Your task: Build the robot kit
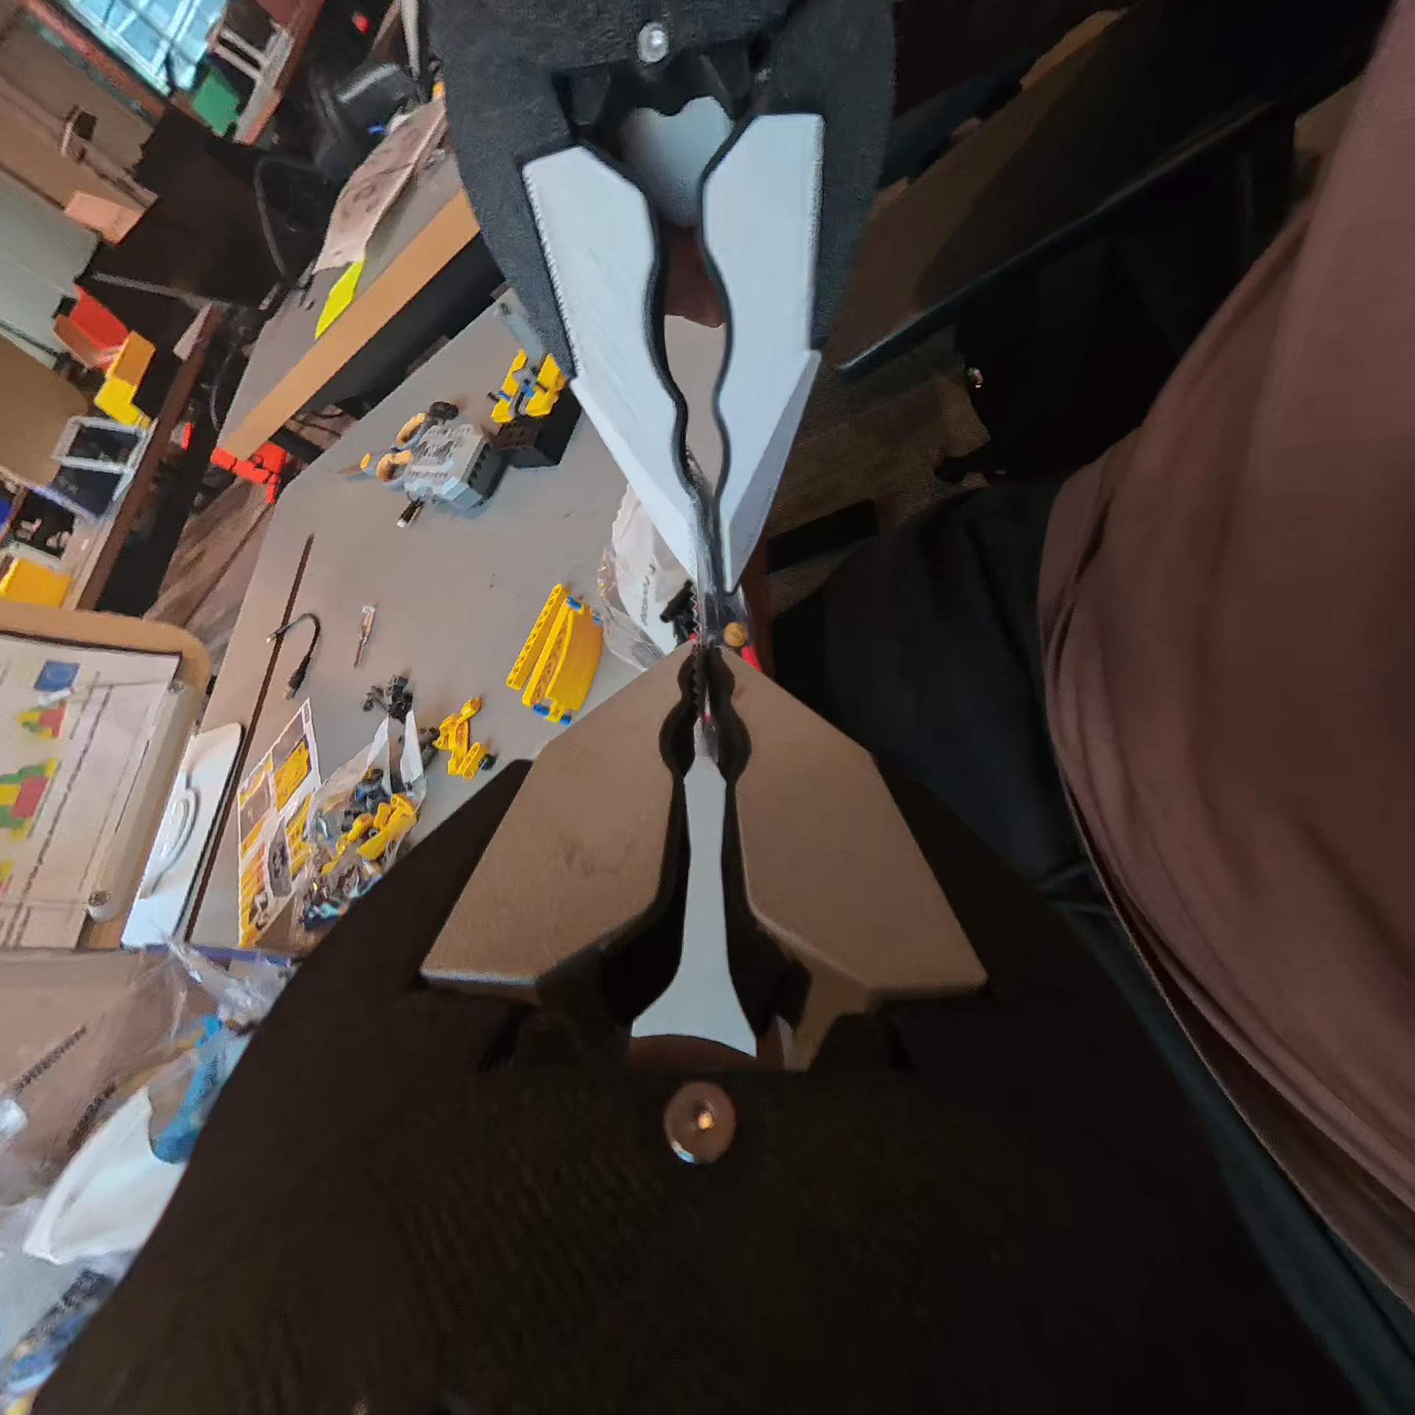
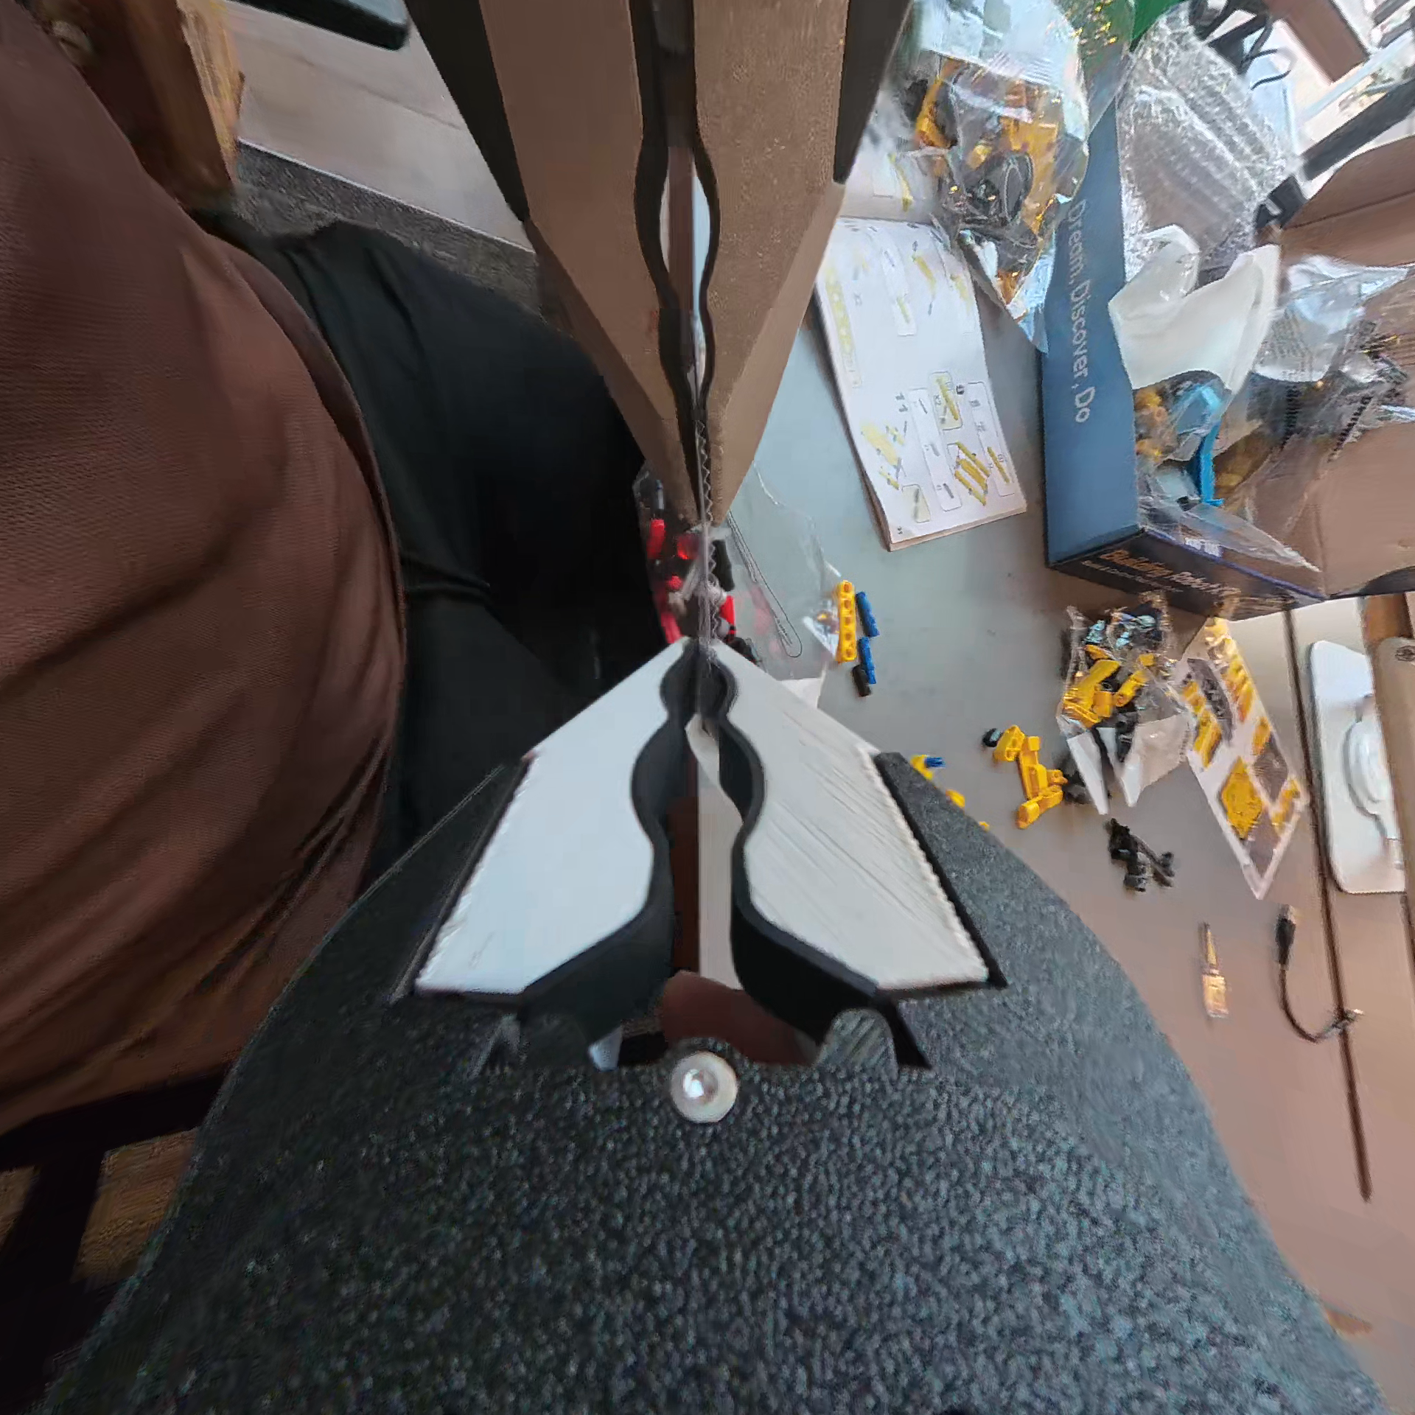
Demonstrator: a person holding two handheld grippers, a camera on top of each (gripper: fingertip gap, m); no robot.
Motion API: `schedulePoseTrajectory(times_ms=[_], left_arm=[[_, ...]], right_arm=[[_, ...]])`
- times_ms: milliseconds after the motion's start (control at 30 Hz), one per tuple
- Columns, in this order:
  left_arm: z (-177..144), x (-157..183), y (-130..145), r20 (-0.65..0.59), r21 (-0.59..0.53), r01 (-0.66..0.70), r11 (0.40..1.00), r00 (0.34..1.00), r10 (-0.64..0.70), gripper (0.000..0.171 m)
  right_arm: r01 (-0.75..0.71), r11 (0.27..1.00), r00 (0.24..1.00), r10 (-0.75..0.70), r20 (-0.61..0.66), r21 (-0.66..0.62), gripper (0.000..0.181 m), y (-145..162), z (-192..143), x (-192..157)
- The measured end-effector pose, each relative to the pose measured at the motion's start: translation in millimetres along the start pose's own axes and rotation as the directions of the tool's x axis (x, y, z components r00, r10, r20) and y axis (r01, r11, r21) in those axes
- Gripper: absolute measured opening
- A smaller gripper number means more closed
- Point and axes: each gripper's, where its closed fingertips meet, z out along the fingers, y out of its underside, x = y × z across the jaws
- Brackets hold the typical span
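Note:
A small clear plastic bag [image 1: 714, 622] of red, black and yellow building parts hangs pinched between both grippers, close to a person's body. In the left wrist view my left gripper [image 1: 703, 660], with tan fingers, is shut on the bag's near edge. My right gripper [image 1: 709, 580], with white fingers, comes from above and is shut on the opposite edge. In the right wrist view the right gripper [image 2: 700, 652] grips the bag [image 2: 698, 593] from below and the left gripper [image 2: 704, 511] from above. The tips almost meet, with the plastic stretched between them.
A grey table [image 1: 459, 582] carries loose yellow parts [image 1: 555, 658], a partly built model [image 1: 440, 459], an instruction booklet [image 2: 919, 383], a blue box [image 2: 1087, 398], bags of parts [image 2: 995, 122] and a black cable [image 1: 299, 651]. A person's brown shirt [image 2: 153, 536] fills one side. Both grippers' tips are close together, under 4 cm apart.

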Motion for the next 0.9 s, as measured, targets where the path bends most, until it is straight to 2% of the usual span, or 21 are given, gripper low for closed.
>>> schedulePoseTrajectory(times_ms=[100, 167, 233, 300, 433, 533, 667, 767, 900], left_arm=[[-4.0, -15.0, 6.2, 0.043, 0.048, 0.163, 0.985, 0.985, -0.165, 0.001], [-10.2, -21.7, 16.6, 0.064, 0.072, 0.234, 0.969, 0.969, -0.239, 0.032], [-13.2, -20.8, 37.6, 0.042, 0.01, 0.264, 0.964, 0.964, -0.264, 0.07], [-12.7, -21.8, 57.5, 0.026, -0.019, 0.312, 0.95, 0.95, -0.312, 0.076], [3.7, -15.7, 72.1, -0.027, -0.015, 0.451, 0.892, 0.892, -0.452, 0.072], [16.2, -17.2, 88.0, 0.037, -0.083, 0.409, 0.909, 0.913, -0.407, 0.063], [22.7, -21.8, 94.9, 0.077, -0.08, 0.392, 0.917, 0.919, -0.386, 0.045], [24.7, -27.2, 101.7, 0.116, -0.085, 0.354, 0.931, 0.932, -0.344, 0.02], [28.2, -22.7, 113.4, 0.124, -0.143, 0.26, 0.955, 0.962, -0.243, 0.011]], right_arm=[[0.081, 0.997, 0.994, -0.082, -0.076, -0.011, 0.0, -2.4, 4.4, 15.7], [0.126, 0.991, 0.987, -0.129, -0.095, -0.035, 0.0, 1.1, 7.3, 21.8], [0.175, 0.984, 0.981, -0.178, -0.083, -0.032, 0.0, 4.9, 10.3, 23.0], [0.198, 0.98, 0.977, -0.198, -0.084, -0.007, 0.0, 4.5, 12.2, 27.0], [0.244, 0.966, 0.965, -0.233, -0.12, 0.083, 0.0, -13.8, 13.3, 34.9], [0.299, 0.949, 0.947, -0.281, -0.156, 0.105, 0.0, -22.7, 17.7, 37.7], [0.313, 0.948, 0.941, -0.301, -0.156, 0.061, 0.0, -12.9, 33.1, 41.7], [0.301, 0.949, 0.946, -0.284, -0.155, 0.098, 0.0, -13.3, 40.0, 38.8], [0.271, 0.957, 0.959, -0.258, -0.118, 0.104, 0.0, -2.6, 51.6, 30.7]])
